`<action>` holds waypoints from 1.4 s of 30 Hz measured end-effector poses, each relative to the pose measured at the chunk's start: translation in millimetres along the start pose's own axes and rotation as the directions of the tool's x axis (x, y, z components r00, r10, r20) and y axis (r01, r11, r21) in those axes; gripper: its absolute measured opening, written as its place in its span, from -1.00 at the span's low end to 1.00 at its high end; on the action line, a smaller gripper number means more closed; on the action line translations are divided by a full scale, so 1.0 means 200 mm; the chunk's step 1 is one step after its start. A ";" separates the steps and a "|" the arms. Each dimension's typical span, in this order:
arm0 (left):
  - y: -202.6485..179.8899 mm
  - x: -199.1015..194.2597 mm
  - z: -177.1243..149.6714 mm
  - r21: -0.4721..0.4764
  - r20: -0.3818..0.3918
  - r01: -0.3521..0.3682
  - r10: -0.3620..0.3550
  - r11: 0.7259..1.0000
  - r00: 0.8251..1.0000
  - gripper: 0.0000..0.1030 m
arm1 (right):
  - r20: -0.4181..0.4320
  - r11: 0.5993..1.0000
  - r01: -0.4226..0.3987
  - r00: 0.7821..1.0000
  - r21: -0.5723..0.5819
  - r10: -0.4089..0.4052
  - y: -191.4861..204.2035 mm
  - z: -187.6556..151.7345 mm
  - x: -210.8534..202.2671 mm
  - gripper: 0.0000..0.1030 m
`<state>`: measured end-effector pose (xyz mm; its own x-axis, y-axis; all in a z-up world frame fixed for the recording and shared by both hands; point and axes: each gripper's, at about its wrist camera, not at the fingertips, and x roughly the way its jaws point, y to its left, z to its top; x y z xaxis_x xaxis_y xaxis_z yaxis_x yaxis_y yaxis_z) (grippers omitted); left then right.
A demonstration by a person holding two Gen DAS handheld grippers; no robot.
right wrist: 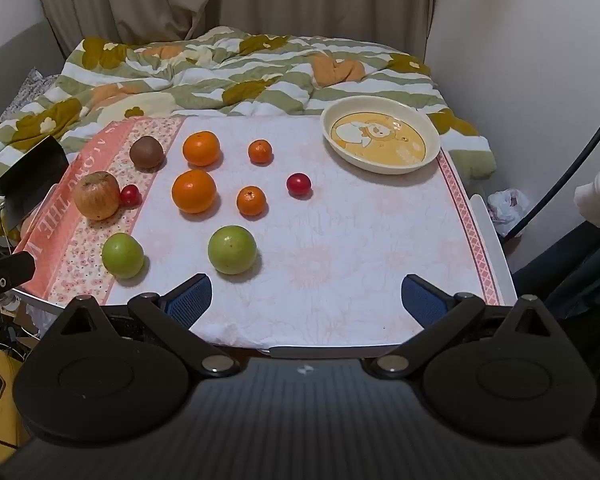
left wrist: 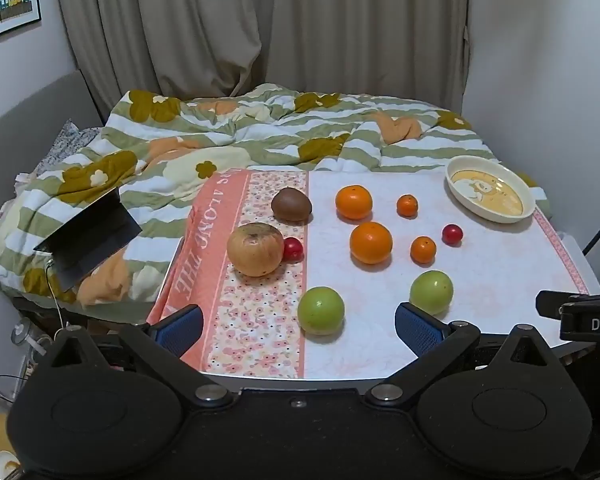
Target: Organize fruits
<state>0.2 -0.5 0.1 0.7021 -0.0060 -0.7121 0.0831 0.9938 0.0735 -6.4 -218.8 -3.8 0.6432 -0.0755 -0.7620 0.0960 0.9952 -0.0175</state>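
Note:
Fruits lie loose on a cloth-covered table (left wrist: 500, 280) (right wrist: 360, 248). Two green apples (left wrist: 321, 310) (left wrist: 431, 292) are nearest; in the right wrist view they sit left (right wrist: 123, 255) and centre (right wrist: 232, 249). Behind them are two large oranges (left wrist: 371, 242) (right wrist: 194, 191), two small tangerines (left wrist: 423, 249) (right wrist: 251, 200), two red cherry tomatoes (left wrist: 452, 234) (right wrist: 299, 184), a yellowish apple (left wrist: 255, 249) (right wrist: 97, 195) and a brown kiwi (left wrist: 291, 204) (right wrist: 147, 153). A cream plate (left wrist: 490, 189) (right wrist: 380, 140) stands empty at the far right. My left gripper (left wrist: 299, 330) and right gripper (right wrist: 307, 300) are open and empty at the near edge.
A bed with a striped flowered quilt (left wrist: 260, 132) (right wrist: 220, 68) lies behind the table. A dark folded stand (left wrist: 88, 240) (right wrist: 28, 176) sits to the left. Walls and curtains close the back and right. The other gripper's body (left wrist: 580, 316) shows at the right edge.

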 end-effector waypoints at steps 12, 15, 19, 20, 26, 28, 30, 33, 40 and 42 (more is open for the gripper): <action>0.01 -0.02 0.00 -0.019 0.015 0.021 -0.021 1.000 1.000 1.00 | 0.000 1.000 -0.001 1.000 0.000 0.001 0.00 0.00 0.00 1.00; 0.02 -0.01 0.01 -0.015 0.014 0.022 -0.022 1.000 1.000 1.00 | -0.002 1.000 -0.001 1.000 -0.001 0.001 -0.01 -0.01 0.01 1.00; 0.01 -0.01 0.01 -0.012 0.015 0.020 -0.020 1.000 1.000 1.00 | -0.009 1.000 -0.002 1.000 -0.001 0.002 0.03 -0.01 -0.01 1.00; 0.01 -0.01 0.01 -0.012 0.015 0.020 -0.019 1.000 1.000 1.00 | -0.009 1.000 -0.003 1.000 0.000 0.003 0.02 -0.01 -0.02 1.00; 0.01 -0.01 0.00 -0.013 0.015 0.019 -0.019 1.000 1.000 1.00 | -0.008 1.000 -0.004 1.000 -0.002 0.004 0.02 0.00 -0.02 1.00; 0.01 -0.01 0.00 -0.013 0.015 0.019 -0.018 1.000 1.000 1.00 | -0.011 1.000 -0.006 1.000 -0.003 0.006 0.04 -0.01 0.00 1.00; 0.02 -0.01 0.00 -0.015 0.014 0.020 -0.020 1.000 1.000 1.00 | -0.012 1.000 -0.006 1.000 -0.005 0.006 0.05 -0.01 0.00 1.00; 0.03 0.01 0.00 -0.018 0.010 0.022 -0.022 1.000 1.000 1.00 | -0.014 1.000 -0.010 1.000 -0.002 0.010 0.06 -0.01 0.02 1.00; 0.04 0.03 0.00 -0.019 0.006 0.019 -0.019 1.000 1.000 1.00 | -0.018 1.000 -0.012 1.000 -0.003 0.012 0.07 -0.01 0.02 1.00; 0.04 0.03 0.00 -0.018 0.004 0.020 -0.020 1.000 1.000 1.00 | -0.021 1.000 -0.015 1.000 -0.002 0.015 0.07 -0.01 0.03 1.00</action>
<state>6.0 7.8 -3.1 0.7029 -0.0266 -0.7108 0.0844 0.9954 0.0462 -2.8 -205.8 -9.8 0.6283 -0.0596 -0.7757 0.0848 0.9964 -0.0079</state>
